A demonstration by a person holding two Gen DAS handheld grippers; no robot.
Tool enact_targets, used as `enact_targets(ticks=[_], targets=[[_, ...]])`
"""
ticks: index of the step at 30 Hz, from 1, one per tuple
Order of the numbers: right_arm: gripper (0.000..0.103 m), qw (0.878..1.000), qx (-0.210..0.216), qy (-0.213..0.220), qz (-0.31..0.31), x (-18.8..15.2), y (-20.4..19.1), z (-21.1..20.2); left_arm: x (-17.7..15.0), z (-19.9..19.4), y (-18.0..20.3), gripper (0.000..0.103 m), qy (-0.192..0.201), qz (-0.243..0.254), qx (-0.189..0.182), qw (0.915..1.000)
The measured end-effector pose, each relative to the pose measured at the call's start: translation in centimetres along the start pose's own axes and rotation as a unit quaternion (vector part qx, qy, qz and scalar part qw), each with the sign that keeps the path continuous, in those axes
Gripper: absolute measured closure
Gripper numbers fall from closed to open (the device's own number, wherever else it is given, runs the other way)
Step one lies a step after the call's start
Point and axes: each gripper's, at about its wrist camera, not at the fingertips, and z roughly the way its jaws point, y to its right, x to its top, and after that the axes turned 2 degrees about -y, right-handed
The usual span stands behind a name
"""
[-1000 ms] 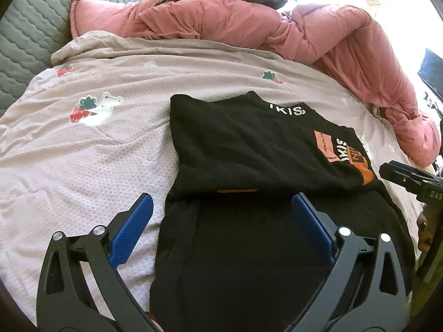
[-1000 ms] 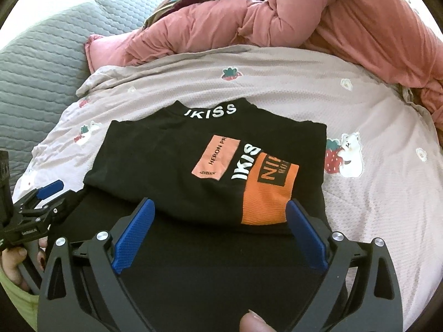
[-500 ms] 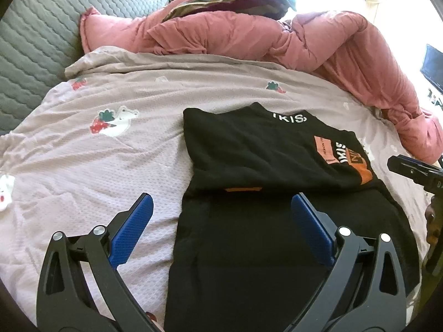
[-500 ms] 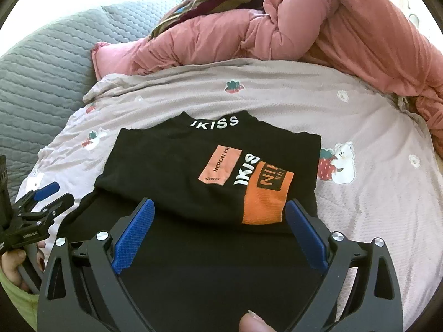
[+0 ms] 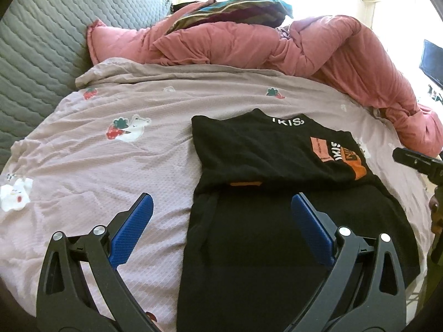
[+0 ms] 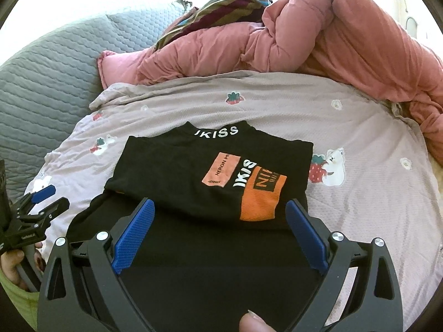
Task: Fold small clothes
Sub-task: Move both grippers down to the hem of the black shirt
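Both the left gripper (image 5: 220, 213) and the right gripper (image 6: 220, 217) hover with jaws wide and empty. The risk is that a one-layer pinch on the black cotton T-shirt with orange print panels (image 6: 210, 171) drags its folded upper half askew. The shirt lies partly folded on the pale pink strawberry-print bed sheet (image 5: 105, 171), its unfolded near part under the right jaws, its left edge between the left jaws.
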Motion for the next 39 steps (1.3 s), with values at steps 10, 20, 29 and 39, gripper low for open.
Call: enact_targets(ticks=[10,20,29,39], targets=[[0.008,1.000,-0.004,-0.004,-0.001,-1.5,0.7,-1.4,-1.6,-1.2,-1.0,0.010,-0.012,-0.007,0.011,0.9998],[0.008,1.000,-0.003,-0.014,0.001,-3.7,1.4,-2.1,-4.0,-2.2,-2.9,0.010,-0.033,-0.029,0.011,0.9990],[0.008,1.000,-0.001,-0.026,-0.001,-5.3,1.8,-2.4,-6.4,-3.3,-4.0,0.013,-0.043,-0.040,-0.002,0.9983],[0.008,0.999,-0.003,-0.035,-0.002,-7.2,2.6,-3.3,-8.7,-3.4,-4.4,0.050,-0.079,-0.059,-0.046,0.9941]])
